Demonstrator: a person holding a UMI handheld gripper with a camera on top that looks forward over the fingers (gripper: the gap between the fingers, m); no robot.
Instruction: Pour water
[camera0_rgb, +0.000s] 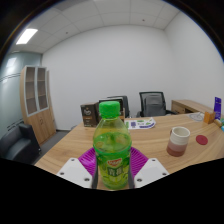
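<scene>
A green plastic bottle (112, 145) with a green cap and a green label stands upright between my fingers, held above the wooden table (150, 140). My gripper (112, 168) is shut on the bottle, the purple pads (138, 158) pressing its sides at label height. A white cup (179, 139) with a brown base stands on the table beyond my right finger, apart from the bottle.
A red coaster (202, 140) lies right of the cup. Papers (140, 124) lie farther back on the table. Black office chairs (152, 102) stand behind it. A wooden cabinet (38, 100) is at the left wall, a desk (190, 106) at the right.
</scene>
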